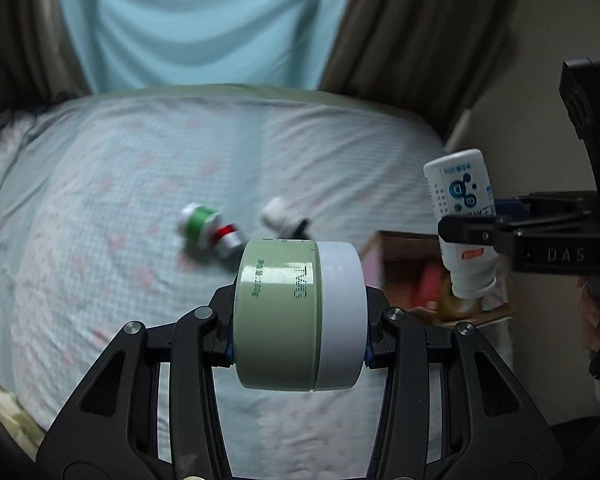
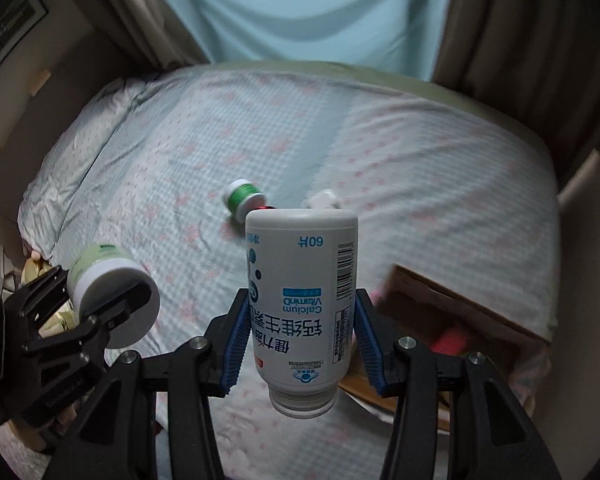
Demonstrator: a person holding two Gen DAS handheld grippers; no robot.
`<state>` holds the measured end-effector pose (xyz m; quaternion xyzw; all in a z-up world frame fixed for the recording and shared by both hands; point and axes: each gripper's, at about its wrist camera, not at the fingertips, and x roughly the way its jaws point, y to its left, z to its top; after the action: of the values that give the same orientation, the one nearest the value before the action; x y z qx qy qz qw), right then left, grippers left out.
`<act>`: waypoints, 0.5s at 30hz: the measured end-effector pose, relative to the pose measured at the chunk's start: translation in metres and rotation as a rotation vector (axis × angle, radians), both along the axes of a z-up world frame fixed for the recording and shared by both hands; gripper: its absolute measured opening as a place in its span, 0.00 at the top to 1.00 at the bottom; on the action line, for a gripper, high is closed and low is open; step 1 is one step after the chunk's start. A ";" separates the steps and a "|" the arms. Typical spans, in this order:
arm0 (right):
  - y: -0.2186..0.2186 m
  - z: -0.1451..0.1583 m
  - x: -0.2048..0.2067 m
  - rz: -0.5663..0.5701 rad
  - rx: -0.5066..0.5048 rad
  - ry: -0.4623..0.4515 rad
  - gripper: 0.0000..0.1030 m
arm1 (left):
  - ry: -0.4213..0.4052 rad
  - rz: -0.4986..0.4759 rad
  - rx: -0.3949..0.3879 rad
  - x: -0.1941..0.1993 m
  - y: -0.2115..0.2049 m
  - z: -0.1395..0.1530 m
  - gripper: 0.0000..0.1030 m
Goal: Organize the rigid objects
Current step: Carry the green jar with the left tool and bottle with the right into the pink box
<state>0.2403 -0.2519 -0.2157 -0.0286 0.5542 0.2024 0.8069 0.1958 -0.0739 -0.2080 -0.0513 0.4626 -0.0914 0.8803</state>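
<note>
My left gripper is shut on a pale green jar with a white lid, held sideways above the bed; the jar also shows in the right wrist view. My right gripper is shut on a white calcium vitamin bottle, held upside down, cap end toward me; it also shows in the left wrist view. On the bed lie a green-and-white spool, a red-and-silver item and a white-and-black item. The spool shows again in the right wrist view.
A cardboard box with pink things inside stands at the bed's right side, below the bottle; it shows in the left wrist view too. The bed has a light blue checked sheet. Brown curtains hang behind.
</note>
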 end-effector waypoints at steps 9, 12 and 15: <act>-0.118 0.005 -0.032 -0.155 -0.023 -0.008 0.56 | 0.002 -0.168 -0.010 0.010 -0.114 0.009 0.62; -0.152 -0.001 -0.036 -0.206 -0.031 0.001 0.56 | 0.023 -0.216 -0.013 0.017 -0.148 0.004 0.62; -0.184 -0.010 -0.033 -0.259 -0.028 0.021 0.56 | 0.051 -0.253 -0.015 0.027 -0.177 -0.007 0.62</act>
<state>0.2071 -0.4363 -0.2261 0.0338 0.5644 0.0892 0.8200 0.2227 -0.2512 -0.2145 -0.0013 0.4872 -0.2037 0.8492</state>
